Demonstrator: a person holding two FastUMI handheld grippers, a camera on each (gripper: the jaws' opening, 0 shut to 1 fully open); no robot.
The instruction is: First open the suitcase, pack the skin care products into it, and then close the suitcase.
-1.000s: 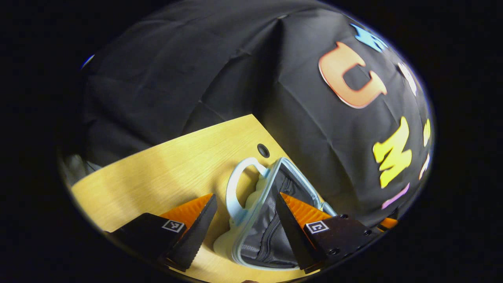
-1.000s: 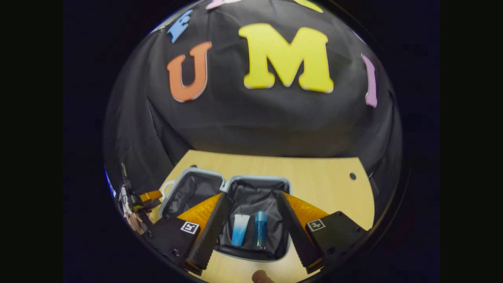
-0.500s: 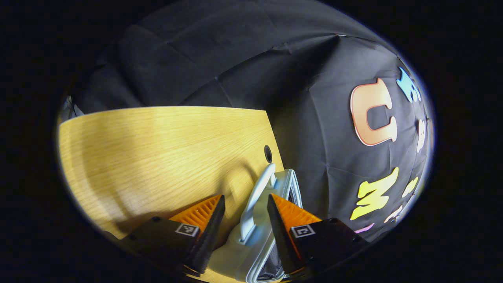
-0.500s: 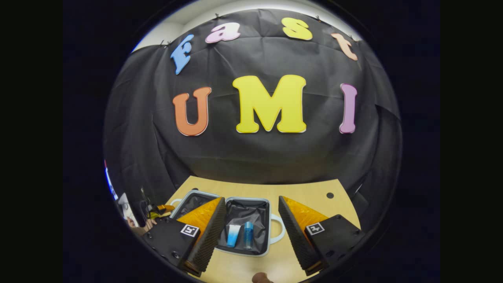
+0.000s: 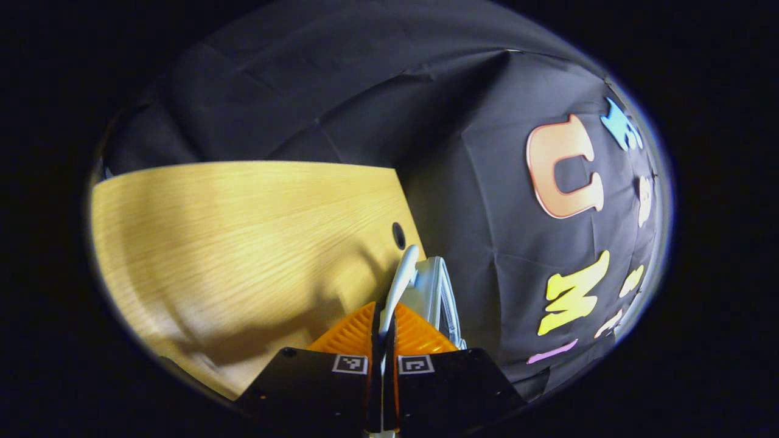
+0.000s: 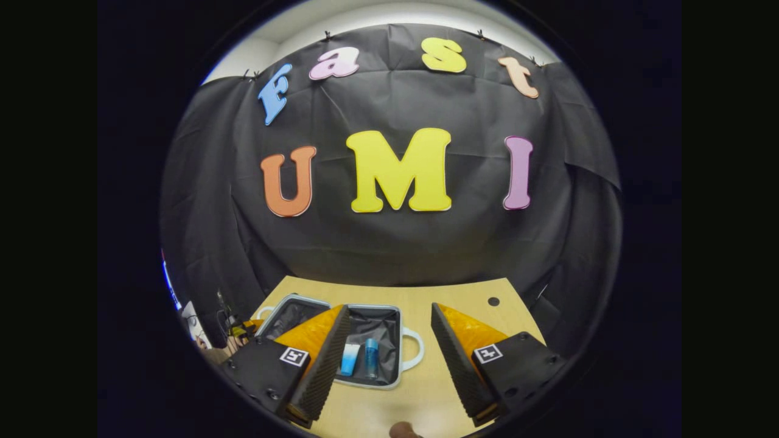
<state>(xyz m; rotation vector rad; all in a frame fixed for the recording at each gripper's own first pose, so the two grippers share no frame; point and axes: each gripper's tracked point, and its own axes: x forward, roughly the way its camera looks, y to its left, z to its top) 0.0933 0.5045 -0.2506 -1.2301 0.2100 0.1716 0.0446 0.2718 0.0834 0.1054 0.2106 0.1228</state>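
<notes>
The left gripper (image 5: 383, 325) pinches the pale blue suitcase lid's looped handle (image 5: 401, 277) near the wooden table's edge (image 5: 409, 210); the right gripper (image 6: 389, 359) hangs wide apart above the open grey-lined suitcase (image 6: 380, 322) holding two blue skin care tubes (image 6: 359, 358).

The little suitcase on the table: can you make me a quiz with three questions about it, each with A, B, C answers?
1. Where do the blue skin care tubes lie?
A. inside the open pale blue suitcase
B. on the bare table
C. in the right gripper

2. How many tubes are in the suitcase?
A. one
B. two
C. five

3. What is the left gripper doing?
A. hanging wide open
B. shut on the pale suitcase handle
C. holding a tube

Answers:
1 A: the tubes lie on the dark lining of the suitcase.
2 B: two stand side by side there.
3 B: the left gripper has both fingers pressed on the thin handle; the right gripper is open.
</notes>
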